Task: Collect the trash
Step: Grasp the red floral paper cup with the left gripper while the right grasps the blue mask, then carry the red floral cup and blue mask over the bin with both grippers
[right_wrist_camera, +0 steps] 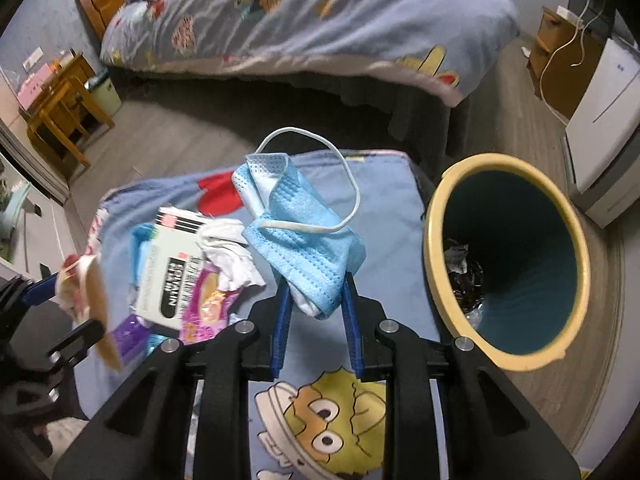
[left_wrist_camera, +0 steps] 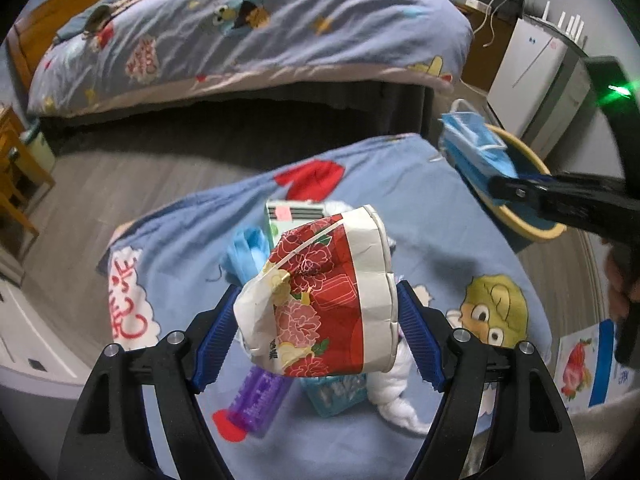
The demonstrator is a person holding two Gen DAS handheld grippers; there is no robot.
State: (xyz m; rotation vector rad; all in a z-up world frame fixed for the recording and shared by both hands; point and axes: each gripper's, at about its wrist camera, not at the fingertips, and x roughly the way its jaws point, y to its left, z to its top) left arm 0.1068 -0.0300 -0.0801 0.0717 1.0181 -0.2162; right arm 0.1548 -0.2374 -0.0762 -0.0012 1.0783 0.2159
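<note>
With the bin (right_wrist_camera: 508, 256) waiting just off the blanket's (right_wrist_camera: 400, 216) edge, the right gripper (right_wrist_camera: 316, 304) pinches the blue face mask (right_wrist_camera: 304, 228) aloft for an easy drop, while the left gripper (left_wrist_camera: 316, 332) clamps a crumpled paper cup (left_wrist_camera: 328, 300) above the remaining litter.

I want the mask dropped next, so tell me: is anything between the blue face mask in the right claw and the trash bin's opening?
Nothing visible blocks it. The right claw holds the blue pleated face mask above the cartoon-print blue blanket, and the yellow-rimmed teal trash bin is just to its right, mouth open.
</note>
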